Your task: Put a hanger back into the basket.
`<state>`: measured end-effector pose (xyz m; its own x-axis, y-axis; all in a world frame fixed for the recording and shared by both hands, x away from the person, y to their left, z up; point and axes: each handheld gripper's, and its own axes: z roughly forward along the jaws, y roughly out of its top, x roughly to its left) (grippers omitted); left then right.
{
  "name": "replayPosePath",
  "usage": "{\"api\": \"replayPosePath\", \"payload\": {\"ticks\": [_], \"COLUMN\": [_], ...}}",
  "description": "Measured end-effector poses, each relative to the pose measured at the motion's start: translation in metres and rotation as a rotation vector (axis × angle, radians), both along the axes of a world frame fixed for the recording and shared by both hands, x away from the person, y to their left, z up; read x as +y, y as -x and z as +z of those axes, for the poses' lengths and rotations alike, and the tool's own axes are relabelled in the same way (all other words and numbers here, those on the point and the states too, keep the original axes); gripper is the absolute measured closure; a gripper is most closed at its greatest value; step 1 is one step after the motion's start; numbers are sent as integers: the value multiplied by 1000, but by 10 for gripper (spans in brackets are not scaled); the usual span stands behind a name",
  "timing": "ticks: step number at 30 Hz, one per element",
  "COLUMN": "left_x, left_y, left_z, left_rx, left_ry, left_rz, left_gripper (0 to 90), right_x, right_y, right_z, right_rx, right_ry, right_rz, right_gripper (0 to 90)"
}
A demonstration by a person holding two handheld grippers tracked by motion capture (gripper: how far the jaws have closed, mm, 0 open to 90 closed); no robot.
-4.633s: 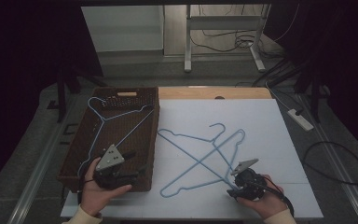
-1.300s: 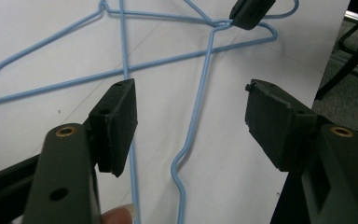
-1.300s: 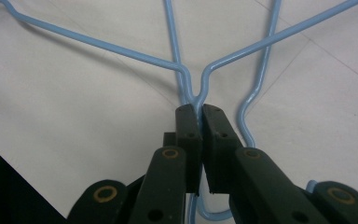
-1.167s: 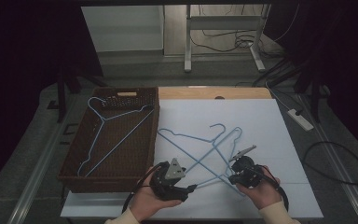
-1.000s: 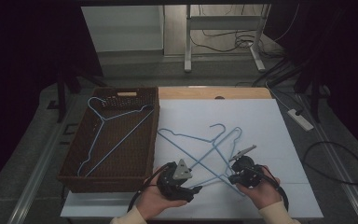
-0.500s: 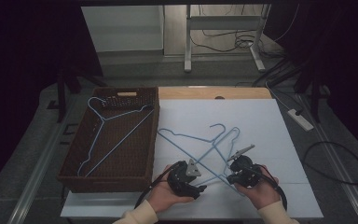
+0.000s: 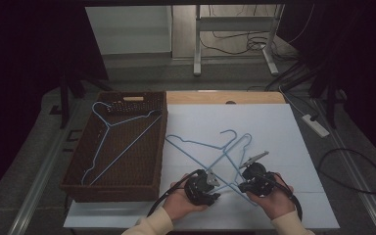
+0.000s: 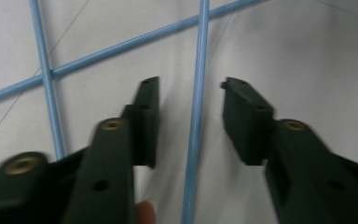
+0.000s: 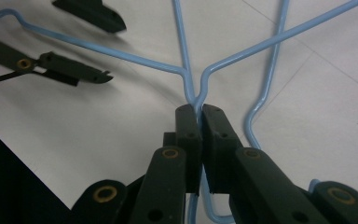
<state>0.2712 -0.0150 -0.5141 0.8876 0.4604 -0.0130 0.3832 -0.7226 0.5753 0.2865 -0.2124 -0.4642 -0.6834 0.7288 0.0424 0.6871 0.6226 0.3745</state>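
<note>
1. Two blue wire hangers (image 7: 210,152) lie crossed on the white surface (image 7: 274,127), just right of a brown wicker basket (image 7: 122,171); a third hanger (image 7: 120,134) rests inside that basket.
2. The right gripper (image 9: 198,112) has its fingers pressed together on the neck of one crossed hanger, where the wire's two arms meet; the second hanger's wire passes just beside it.
3. The left gripper (image 8: 191,100) has its fingers spread, with one straight hanger wire (image 8: 196,116) running between them, touching neither; another wire crosses beyond the tips.
</note>
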Motion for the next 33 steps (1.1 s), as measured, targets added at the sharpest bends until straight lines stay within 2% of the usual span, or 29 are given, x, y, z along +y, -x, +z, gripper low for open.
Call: {"api": "replayPosePath", "payload": {"ticks": [5,12,14,16,18,19,20,21,22,23,28,31,33], "left_x": [0,1,2,3,4,4,6,6,8,8,14,17,19], "left_y": [-1,1,1,1,2,2,3,3,3,3,6,7,7], "left_z": [2,4,5,6,7,7,9,9,11,12,18,21,22], "left_rx": [11,0,-8,-14,-21,-21,-30,-30,-35,-38,-60,-72,-78], "left_ry": [9,16,19,21,28,28,41,41,48,54,86,94,101], "left_rz": [-6,-21,-16,-12,-6,-6,0,0,4,9,30,37,43], "left_gripper": [848,872,874,874,874,874,874,875,875,874,875,875,876], "right_x": [-3,-6,-8,-12,-19,-19,-31,-31,-35,-43,-66,-78,-84], "right_y": [0,0,0,-1,-1,-1,-1,-1,-1,-1,-4,-6,-6], "right_z": [3,5,7,11,17,17,26,26,28,32,33,31,29], "right_rx": [-8,-29,-49,-97,-177,-177,-260,-260,-283,-329,-415,-440,-462], "right_ry": [-13,-47,-76,-107,-167,-167,-229,-229,-246,-267,-342,-394,-402], "right_rz": [-5,-5,-16,-42,-88,-88,-155,-155,-167,-194,-231,-244,-260], "right_gripper": [858,851,793,681,599,599,540,540,513,467,402,388,375]}}
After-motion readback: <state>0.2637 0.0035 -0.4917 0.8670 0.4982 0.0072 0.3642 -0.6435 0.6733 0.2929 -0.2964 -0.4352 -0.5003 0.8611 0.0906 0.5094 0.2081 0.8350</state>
